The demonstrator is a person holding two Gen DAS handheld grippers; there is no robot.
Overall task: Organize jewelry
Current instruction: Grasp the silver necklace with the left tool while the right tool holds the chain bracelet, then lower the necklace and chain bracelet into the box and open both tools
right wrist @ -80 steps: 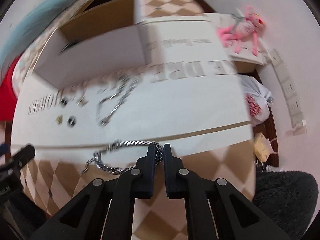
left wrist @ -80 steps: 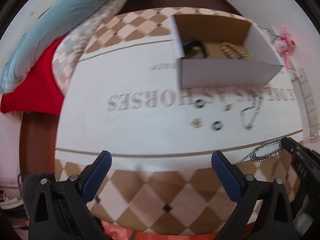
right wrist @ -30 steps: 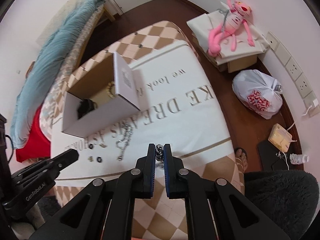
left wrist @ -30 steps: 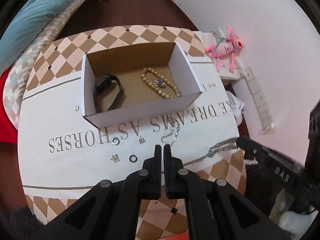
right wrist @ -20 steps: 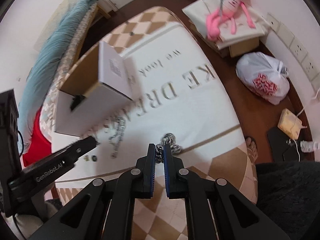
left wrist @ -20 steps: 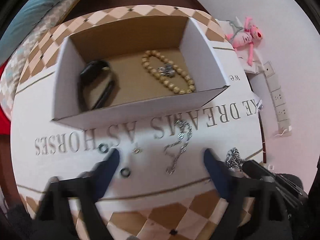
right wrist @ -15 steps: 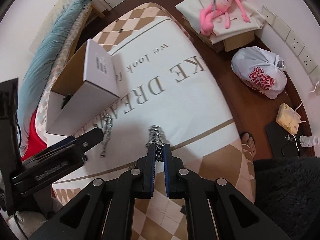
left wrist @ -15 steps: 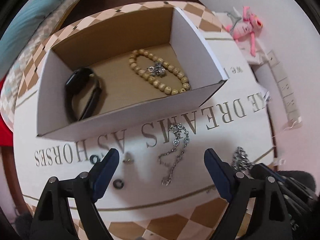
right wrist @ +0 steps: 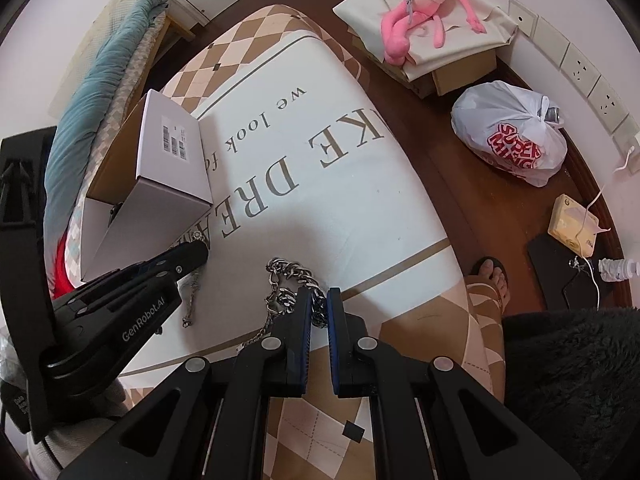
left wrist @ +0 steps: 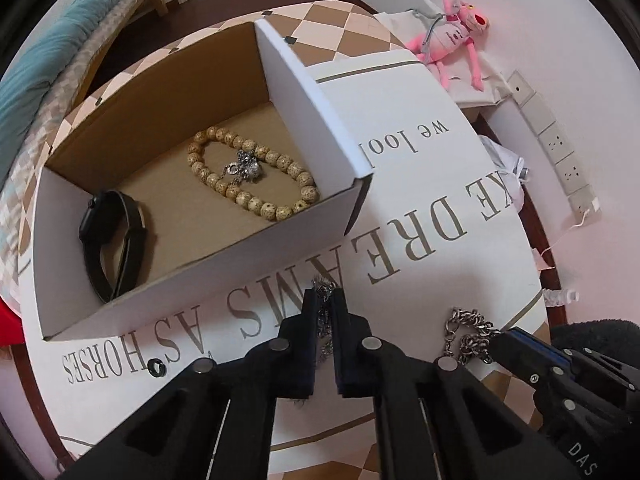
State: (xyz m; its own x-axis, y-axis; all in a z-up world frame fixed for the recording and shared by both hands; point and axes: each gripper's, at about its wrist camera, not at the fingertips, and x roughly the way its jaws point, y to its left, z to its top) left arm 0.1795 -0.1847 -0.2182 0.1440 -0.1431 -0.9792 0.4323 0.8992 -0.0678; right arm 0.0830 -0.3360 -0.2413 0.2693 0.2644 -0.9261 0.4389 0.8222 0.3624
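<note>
A white cardboard box (left wrist: 316, 88) stands on the lettered tablecloth (left wrist: 460, 184). It holds a wooden bead bracelet (left wrist: 256, 176), a small silver piece (left wrist: 246, 168) and a black watch (left wrist: 112, 236). My left gripper (left wrist: 325, 300) is shut on a thin silver chain (left wrist: 325, 316) just in front of the box. My right gripper (right wrist: 319, 304) is shut on a thick silver chain (right wrist: 286, 280), which bunches on the cloth near the table's front edge. The thick chain also shows in the left wrist view (left wrist: 468, 332). A black ring (left wrist: 156, 367) lies on the cloth at left.
A pink plush toy (right wrist: 424, 4) lies on a covered carton beside the table. A white plastic bag (right wrist: 512, 136), a yellow box (right wrist: 572, 220) and cables lie on the floor at right. A blue pillow (right wrist: 96, 92) lies beyond the box. Wall sockets (left wrist: 556, 148) line the right wall.
My left gripper opened, dropped toward the cloth and shut on the thin silver chain. My right gripper kept hold of the thick chain, which sank onto the cloth.
</note>
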